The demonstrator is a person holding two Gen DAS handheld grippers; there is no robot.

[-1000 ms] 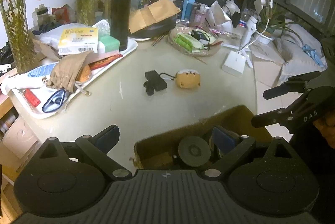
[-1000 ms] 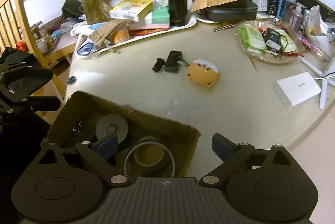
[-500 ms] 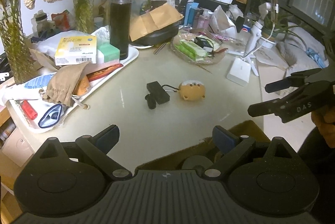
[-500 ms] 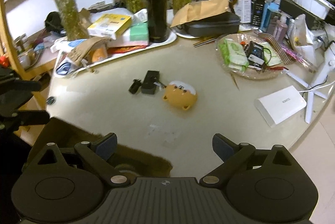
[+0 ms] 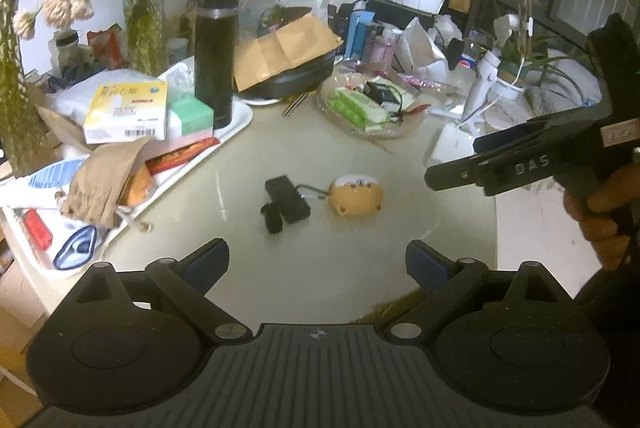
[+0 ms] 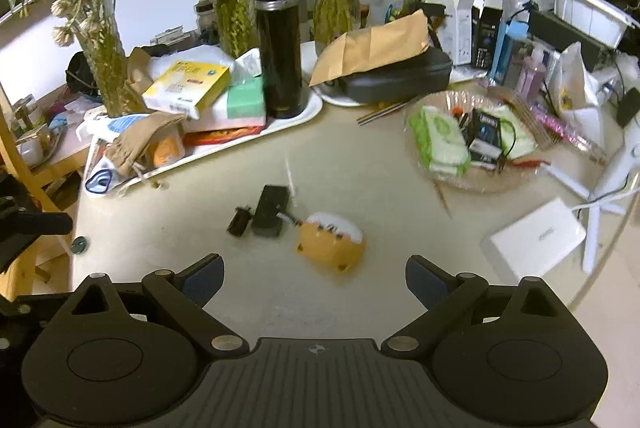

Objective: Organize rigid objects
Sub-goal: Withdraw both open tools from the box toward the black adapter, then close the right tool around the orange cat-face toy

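A yellow animal-shaped case (image 5: 355,195) (image 6: 331,243) lies mid-table, tied by a short cord to a black box (image 5: 287,198) (image 6: 270,210); a small black cylinder (image 5: 272,218) (image 6: 239,221) rests beside the box. My left gripper (image 5: 318,262) is open above the table's near edge, nothing between its fingers. My right gripper (image 6: 315,278) is open too, just short of the yellow case. In the left wrist view the right gripper appears at the right, held by a hand (image 5: 600,203). Only a sliver of the brown box's rim (image 5: 394,306) shows below.
A white tray (image 6: 276,125) at the left carries boxes, a brown pouch (image 5: 102,175) and a tall black flask (image 6: 278,43). A glass dish (image 6: 472,143) of packets, a white power bank (image 6: 534,238), vases of bamboo and a black case under a brown envelope crowd the far side.
Both grippers rose and moved forward away from the brown box, which has dropped almost out of both views. The yellow case and black box now sit closer in front. Both stay open.
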